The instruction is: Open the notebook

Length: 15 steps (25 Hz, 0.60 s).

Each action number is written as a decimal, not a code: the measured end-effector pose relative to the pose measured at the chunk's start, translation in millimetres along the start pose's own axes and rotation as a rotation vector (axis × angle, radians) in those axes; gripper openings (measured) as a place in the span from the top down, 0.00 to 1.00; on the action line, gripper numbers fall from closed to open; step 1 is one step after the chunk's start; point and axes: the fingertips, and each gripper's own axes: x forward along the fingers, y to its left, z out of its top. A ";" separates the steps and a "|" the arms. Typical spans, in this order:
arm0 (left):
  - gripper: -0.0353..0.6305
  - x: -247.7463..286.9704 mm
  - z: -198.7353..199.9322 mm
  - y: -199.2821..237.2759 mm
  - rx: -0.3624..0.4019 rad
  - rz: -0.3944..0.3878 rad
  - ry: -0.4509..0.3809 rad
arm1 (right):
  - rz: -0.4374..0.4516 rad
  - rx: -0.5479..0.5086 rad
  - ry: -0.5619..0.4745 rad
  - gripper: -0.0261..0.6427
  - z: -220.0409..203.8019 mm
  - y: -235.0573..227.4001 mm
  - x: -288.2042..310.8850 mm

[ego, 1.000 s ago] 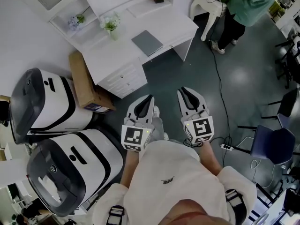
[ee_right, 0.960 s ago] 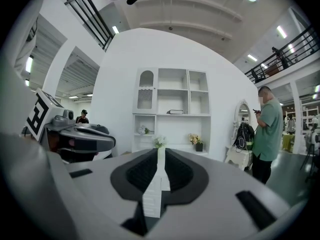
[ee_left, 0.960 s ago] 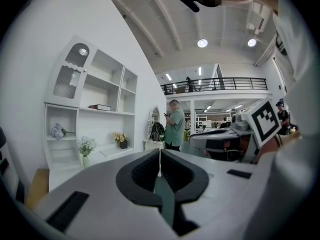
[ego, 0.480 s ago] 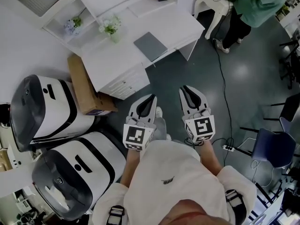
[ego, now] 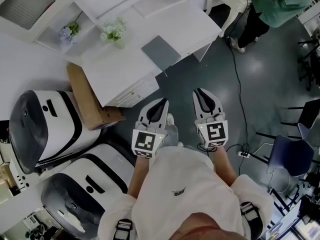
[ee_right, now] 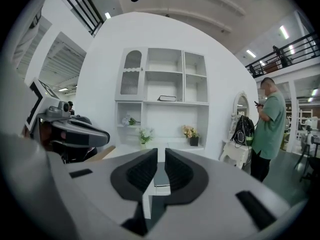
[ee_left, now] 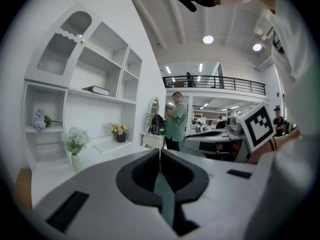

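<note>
A closed grey notebook [ego: 161, 52] lies flat near the front edge of the white desk [ego: 120, 69] in the head view. Both grippers are held side by side over the dark floor, short of the desk and pointing toward it. My left gripper [ego: 161, 103] has its jaws together with nothing in them; its own view shows the jaws [ee_left: 160, 150] meeting at the tip. My right gripper [ego: 199, 91] stands with a narrow gap between its jaws [ee_right: 161, 151] and holds nothing. Through that gap a grey patch of the notebook [ee_right: 160, 175] shows on the desk.
Two large white-and-black machines [ego: 45, 129] [ego: 85, 189] stand at the left, with a cardboard box [ego: 85, 101] leaning beside the desk. Flower vases [ego: 114, 31] sit on the desk. A person in green [ego: 280, 4] stands at the far right, by a floor cable [ego: 235, 84] and a chair [ego: 287, 154].
Both grippers and the head have moved forward toward the desk, so the desk and notebook now lie closer to the fingertips. The jaws have not changed.
</note>
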 end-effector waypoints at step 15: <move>0.95 73.0 1.9 67.9 -0.011 -0.091 0.022 | -0.068 0.036 0.038 0.92 -6.5 -24.7 85.1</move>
